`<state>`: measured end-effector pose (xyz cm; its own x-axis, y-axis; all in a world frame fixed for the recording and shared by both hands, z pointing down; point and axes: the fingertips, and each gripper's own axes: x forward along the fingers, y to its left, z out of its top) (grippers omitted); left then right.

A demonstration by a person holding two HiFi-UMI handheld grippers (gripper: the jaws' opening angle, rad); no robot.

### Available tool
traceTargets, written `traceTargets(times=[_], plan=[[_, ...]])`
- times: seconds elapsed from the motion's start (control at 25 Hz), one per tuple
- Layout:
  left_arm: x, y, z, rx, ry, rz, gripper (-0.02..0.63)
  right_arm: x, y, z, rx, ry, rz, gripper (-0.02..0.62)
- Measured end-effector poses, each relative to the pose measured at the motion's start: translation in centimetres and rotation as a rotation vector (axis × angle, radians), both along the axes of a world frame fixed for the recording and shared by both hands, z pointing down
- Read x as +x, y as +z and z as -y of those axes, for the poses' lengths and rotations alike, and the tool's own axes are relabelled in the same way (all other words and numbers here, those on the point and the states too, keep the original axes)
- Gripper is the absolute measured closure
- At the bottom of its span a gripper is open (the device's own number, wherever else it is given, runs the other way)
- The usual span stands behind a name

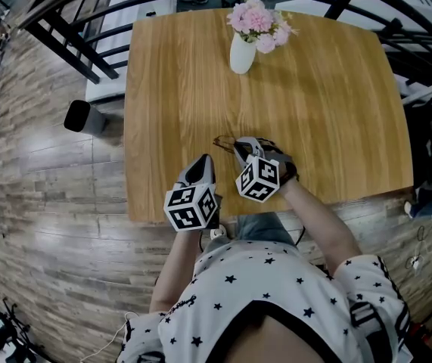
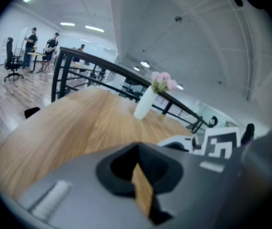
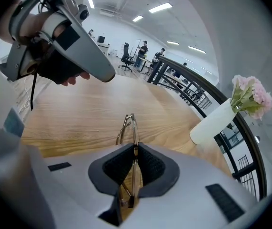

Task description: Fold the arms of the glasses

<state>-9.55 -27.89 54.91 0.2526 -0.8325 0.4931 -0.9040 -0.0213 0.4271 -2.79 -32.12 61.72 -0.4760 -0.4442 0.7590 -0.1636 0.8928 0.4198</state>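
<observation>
The right gripper [image 3: 133, 150] has its jaws pressed together on the thin, gold-toned wire-framed glasses [image 3: 128, 128], pinching the metal between the dark ribbed pads. The glasses are seen edge-on there, their long axis running straight ahead out of the jaws and low over the light wooden table [image 1: 321, 89]. One slim curved wire bows out slightly to the left of the gripped frame; it looks like an arm not yet fully flat, though that is hard to confirm. The left gripper [image 1: 203, 165] is off the glasses, to the left of the right gripper and a little nearer the person, its jaws drawn together to a narrow slit with nothing in it. Being on the side where the wire bows, it seems the better placed to push the arm in, moving rightward across the right gripper's front
</observation>
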Motion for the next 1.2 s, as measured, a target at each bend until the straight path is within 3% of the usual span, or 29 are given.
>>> traceTargets(times=[0.8,1.2], plan=[[-0.4,0.4,-3.1,-0.017,-0.017,-0.016,0.598,-0.5,1.5,-2.5,-0.042,-0.001,-0.035,0.561],[-0.6,-0.9,-5.4,0.016,-0.023,-0.022,0.598,-0.5,-1.0,-3.2,0.007,0.056,0.007,0.561]])
